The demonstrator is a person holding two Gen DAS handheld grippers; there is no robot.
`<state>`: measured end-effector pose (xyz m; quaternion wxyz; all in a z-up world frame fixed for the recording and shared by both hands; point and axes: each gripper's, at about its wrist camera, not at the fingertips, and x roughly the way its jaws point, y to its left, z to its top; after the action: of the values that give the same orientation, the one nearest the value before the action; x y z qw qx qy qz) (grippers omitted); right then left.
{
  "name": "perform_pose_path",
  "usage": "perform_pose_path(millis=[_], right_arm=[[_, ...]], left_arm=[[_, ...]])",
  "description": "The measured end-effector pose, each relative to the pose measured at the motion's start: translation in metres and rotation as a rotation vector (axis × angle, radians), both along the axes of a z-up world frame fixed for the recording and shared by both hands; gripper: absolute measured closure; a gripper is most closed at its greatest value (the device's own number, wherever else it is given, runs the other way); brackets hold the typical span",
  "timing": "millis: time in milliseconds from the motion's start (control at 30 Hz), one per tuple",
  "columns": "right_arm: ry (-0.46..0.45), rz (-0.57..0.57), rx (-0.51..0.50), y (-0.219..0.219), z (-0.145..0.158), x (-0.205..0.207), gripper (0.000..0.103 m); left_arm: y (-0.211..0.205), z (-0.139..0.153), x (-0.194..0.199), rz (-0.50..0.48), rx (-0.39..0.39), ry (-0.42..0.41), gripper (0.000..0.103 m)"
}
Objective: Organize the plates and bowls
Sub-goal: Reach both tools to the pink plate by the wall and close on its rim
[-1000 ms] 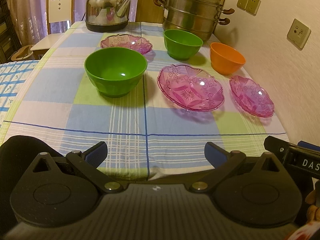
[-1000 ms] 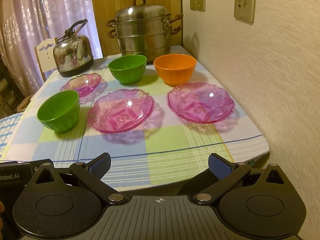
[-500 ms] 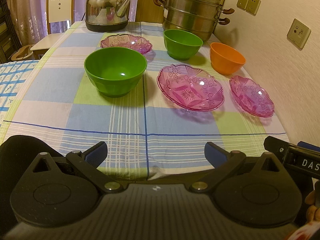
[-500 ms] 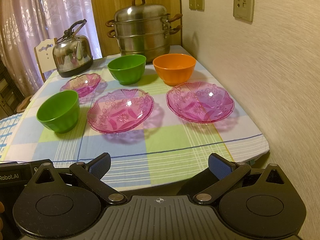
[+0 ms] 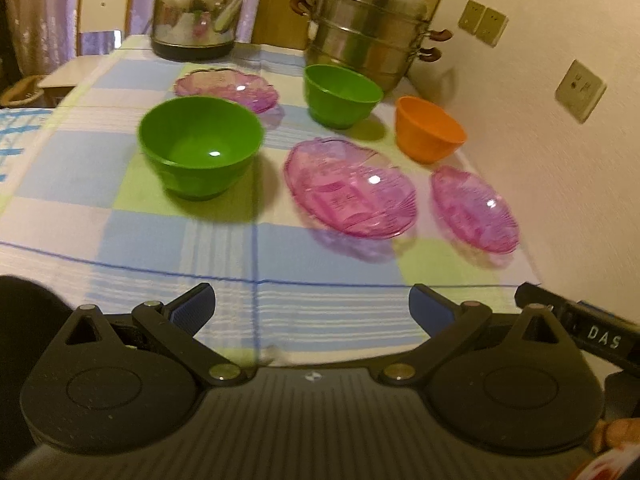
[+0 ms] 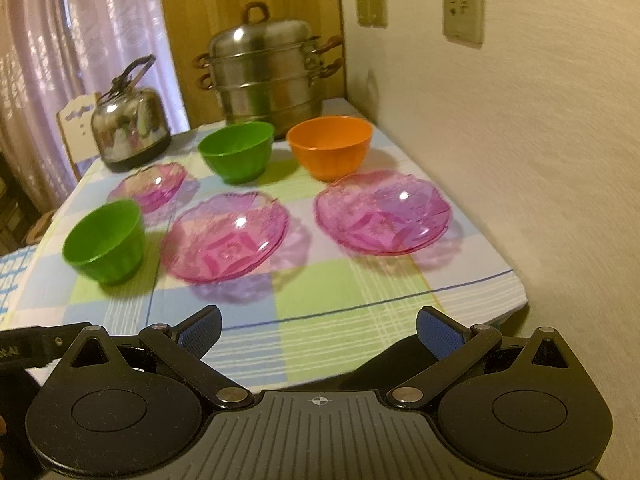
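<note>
Table with checked cloth [image 5: 168, 264], set against a wall. Left gripper [image 5: 311, 309]: jaws spread wide, nothing between them, held over the near edge of the table. Right gripper [image 6: 319, 330]: likewise spread wide and empty, held just off the near edge toward the wall side. Bowls, three: near green bowl [image 5: 200, 146] on the left half of the cloth, upright; far green bowl [image 5: 343, 94] toward the back, just in front of the steamer; orange bowl [image 5: 429, 128] near the wall, beside the far green bowl. Plates, three, pink and see-through with a cut pattern: middle plate [image 5: 350, 188] between the near green bowl and the wall-side plate [image 5: 474, 208], both apart from each other; back plate [image 5: 226, 88] behind the near green bowl, in front of the kettle. None of the six was stacked or touched another. Other items: steel kettle [image 5: 196, 22] and tiered steel steamer pot [image 5: 366, 26] along the far edge; a chair [image 5: 105, 8] beyond the left corner; wall sockets [image 5: 580, 90].
</note>
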<state>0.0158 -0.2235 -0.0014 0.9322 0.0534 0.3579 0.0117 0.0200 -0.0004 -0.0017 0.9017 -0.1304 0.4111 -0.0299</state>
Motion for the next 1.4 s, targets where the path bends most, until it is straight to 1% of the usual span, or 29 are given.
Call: perform_pose_path(millis=[233,400,533,600,700,767,800,833,867,933,1033,1167,1267,1333,1400], right_arm=[[-0.015,-0.103,0.049,-0.04,0.009,0.016,0.0],[-0.031,-0.181,0.08,-0.069,0.013,0.03,0.0],[-0.038,-0.217,0.105,-0.089,0.011,0.047,0.001],[-0.034,-0.231,0.114,-0.097,0.006,0.058,0.001],[-0.01,-0.248,0.132,-0.107,-0.005,0.077,0.001],[-0.001,-0.251,0.134,-0.112,-0.013,0.089,0.001],[0.001,-0.251,0.131,-0.114,-0.017,0.095,0.002],[0.007,-0.248,0.129,-0.115,-0.02,0.101,0.01],[0.018,-0.244,0.128,-0.116,-0.025,0.107,0.018],[0.036,-0.247,0.13,-0.121,-0.033,0.119,0.021],[0.052,-0.255,0.129,-0.124,-0.044,0.135,0.028],[0.079,-0.265,0.146,-0.131,-0.058,0.153,0.039],[0.097,-0.265,0.152,-0.135,-0.067,0.163,0.044],[0.104,-0.267,0.152,-0.137,-0.071,0.167,0.045],[0.113,-0.274,0.15,-0.138,-0.076,0.171,0.046]], left_arm=[[-0.025,0.009,0.042,-0.08,-0.064,-0.021,0.001],[-0.055,0.015,0.084,-0.181,-0.096,-0.044,0.001],[-0.081,0.014,0.124,-0.281,-0.078,-0.049,0.002],[-0.093,0.009,0.145,-0.334,-0.053,-0.048,0.01],[-0.11,0.0,0.173,-0.406,-0.035,-0.062,0.01],[-0.119,-0.01,0.192,-0.443,-0.028,-0.057,0.011],[-0.123,-0.015,0.201,-0.463,-0.03,-0.057,0.012],[-0.127,-0.02,0.209,-0.479,-0.033,-0.054,0.013],[-0.131,-0.026,0.218,-0.492,-0.033,-0.048,0.016],[-0.14,-0.036,0.234,-0.513,-0.014,-0.046,0.02],[-0.152,-0.048,0.251,-0.546,0.01,-0.041,0.029],[-0.163,-0.062,0.269,-0.575,0.038,-0.015,0.045],[-0.169,-0.072,0.278,-0.592,0.06,0.009,0.055],[-0.17,-0.078,0.281,-0.601,0.071,0.031,0.061],[-0.172,-0.083,0.283,-0.607,0.094,0.042,0.069]])
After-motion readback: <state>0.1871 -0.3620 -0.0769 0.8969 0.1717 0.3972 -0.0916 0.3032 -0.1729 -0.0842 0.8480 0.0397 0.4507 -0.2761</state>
